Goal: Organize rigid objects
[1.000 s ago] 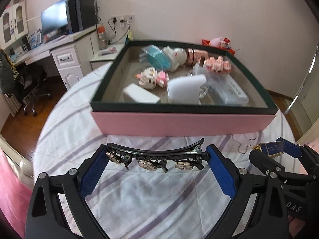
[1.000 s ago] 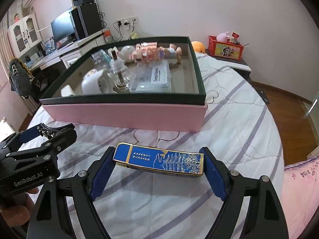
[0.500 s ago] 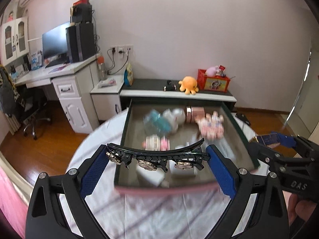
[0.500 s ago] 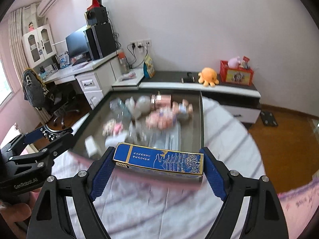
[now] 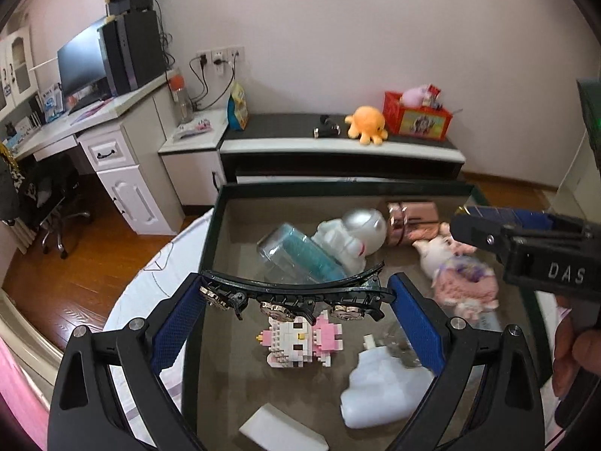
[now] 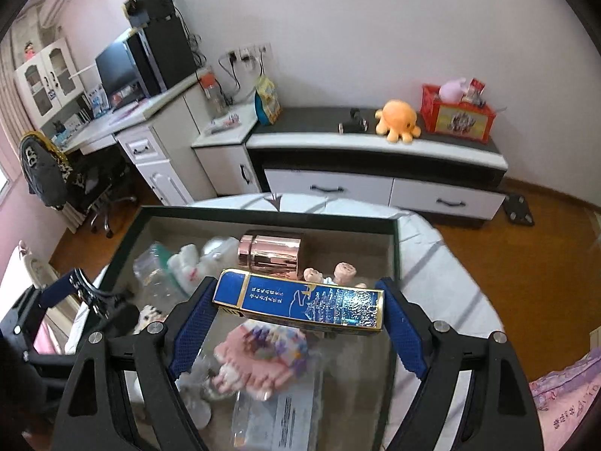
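We find the black hair clip (image 5: 296,293) clamped end to end between the left gripper (image 5: 296,312) pads, held above the open box (image 5: 210,248). The right gripper (image 6: 298,319) is clamped on the blue and gold case (image 6: 300,304), also over the box. Only the left view shows the block-built cat figure (image 5: 300,342) clearly; only the right view shows the rose-gold jar (image 6: 272,253) in full. The pink doll (image 6: 259,360) is blurred in both.

The right gripper (image 6: 298,310) clamps a flat blue, gold-edged rectangular box (image 6: 300,303) lengthwise above the dark-rimmed open tray (image 6: 394,248) of toys.
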The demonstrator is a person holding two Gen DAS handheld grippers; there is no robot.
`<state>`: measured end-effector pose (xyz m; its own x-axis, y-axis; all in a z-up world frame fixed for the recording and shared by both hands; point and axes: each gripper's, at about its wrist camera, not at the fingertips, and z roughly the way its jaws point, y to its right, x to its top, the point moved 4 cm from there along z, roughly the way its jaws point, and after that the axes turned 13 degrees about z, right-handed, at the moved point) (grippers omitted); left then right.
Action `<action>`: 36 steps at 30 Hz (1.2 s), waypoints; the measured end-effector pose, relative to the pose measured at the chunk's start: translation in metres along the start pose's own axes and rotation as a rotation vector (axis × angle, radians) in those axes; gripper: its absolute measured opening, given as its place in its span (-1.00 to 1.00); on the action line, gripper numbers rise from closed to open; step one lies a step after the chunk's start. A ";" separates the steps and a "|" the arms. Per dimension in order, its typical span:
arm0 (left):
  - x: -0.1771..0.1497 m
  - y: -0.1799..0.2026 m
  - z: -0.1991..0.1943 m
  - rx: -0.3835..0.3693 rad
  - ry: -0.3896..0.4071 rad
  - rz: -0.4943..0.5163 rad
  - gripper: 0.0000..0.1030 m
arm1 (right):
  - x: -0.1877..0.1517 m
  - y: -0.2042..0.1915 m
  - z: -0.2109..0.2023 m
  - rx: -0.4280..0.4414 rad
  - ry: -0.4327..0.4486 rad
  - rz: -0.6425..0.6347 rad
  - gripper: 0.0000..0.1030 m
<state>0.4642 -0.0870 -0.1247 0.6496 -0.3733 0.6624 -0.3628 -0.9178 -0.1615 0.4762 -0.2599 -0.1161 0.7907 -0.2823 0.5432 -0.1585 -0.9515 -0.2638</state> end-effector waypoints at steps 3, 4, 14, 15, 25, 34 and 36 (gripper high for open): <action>-0.002 0.003 0.009 0.015 -0.036 0.014 0.92 | -0.001 -0.003 0.013 0.003 -0.045 -0.010 0.70; -0.003 0.004 0.009 0.026 -0.039 0.018 0.93 | -0.002 -0.005 0.014 0.008 -0.051 -0.009 0.71; -0.013 0.001 -0.024 0.059 0.016 -0.007 1.00 | -0.014 0.005 -0.006 0.124 -0.062 0.130 1.00; -0.015 -0.001 -0.031 0.059 0.026 -0.019 1.00 | -0.014 0.005 -0.010 0.126 -0.054 0.136 1.00; -0.042 -0.007 -0.102 0.089 0.100 -0.065 1.00 | -0.054 -0.007 -0.103 0.032 0.162 0.070 1.00; -0.091 0.003 -0.195 0.114 0.189 -0.094 1.00 | -0.129 -0.006 -0.207 -0.042 0.394 0.024 1.00; -0.100 0.009 -0.214 0.112 0.212 -0.099 1.00 | -0.145 -0.007 -0.226 -0.054 0.436 0.017 1.00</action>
<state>0.2534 -0.0289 -0.0355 0.5196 -0.2547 0.8156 -0.2204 -0.9622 -0.1601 0.2287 -0.2401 -0.0131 0.4657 -0.3123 0.8280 -0.2095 -0.9480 -0.2397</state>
